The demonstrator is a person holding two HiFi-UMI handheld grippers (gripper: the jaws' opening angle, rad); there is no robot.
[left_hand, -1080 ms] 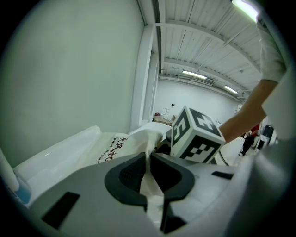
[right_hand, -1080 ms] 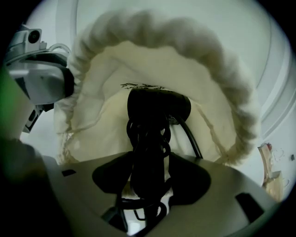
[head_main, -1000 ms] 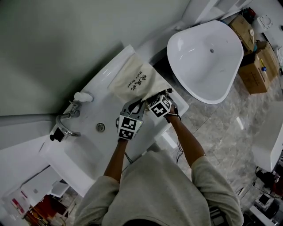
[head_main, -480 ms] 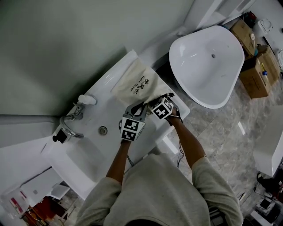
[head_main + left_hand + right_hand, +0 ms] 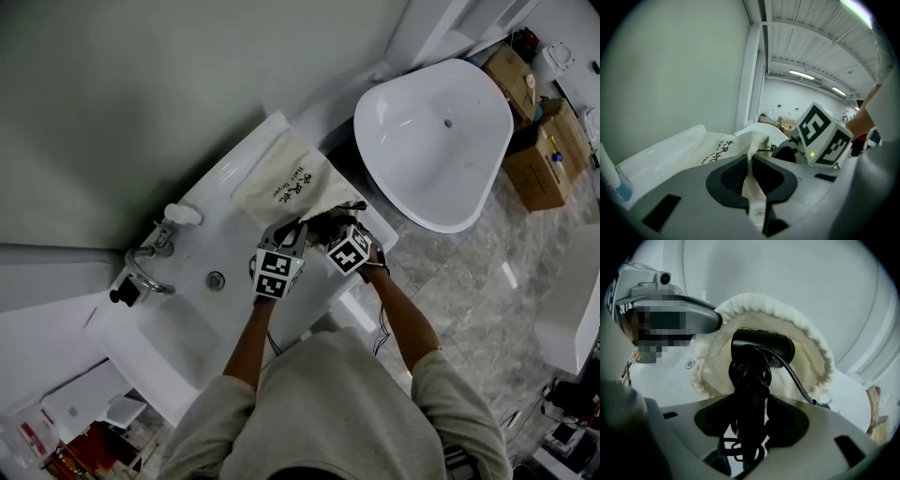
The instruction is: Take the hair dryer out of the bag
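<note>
A cream drawstring bag [image 5: 286,187] with dark print lies on the white washbasin counter [image 5: 234,178]. My left gripper [image 5: 286,232] is shut on the bag's rim [image 5: 751,185], and the fabric is pinched between its pads. The black hair dryer [image 5: 761,350] sticks out of the bag's open mouth [image 5: 806,357], its cord wound round the handle. My right gripper [image 5: 750,416] has that handle between its jaws, which are closing on it. In the head view the right gripper [image 5: 326,228] sits just right of the left one, at the bag's mouth.
A chrome faucet [image 5: 141,267], a drain [image 5: 216,279] and a small white bottle [image 5: 178,214] are to the left along the basin. A large white tub [image 5: 431,141] stands to the right on the floor, with cardboard boxes [image 5: 539,169] beyond it.
My right gripper has drawn back a little from the bag toward the person, bringing the hair dryer with it. The left gripper has kept its hold on the rim.
</note>
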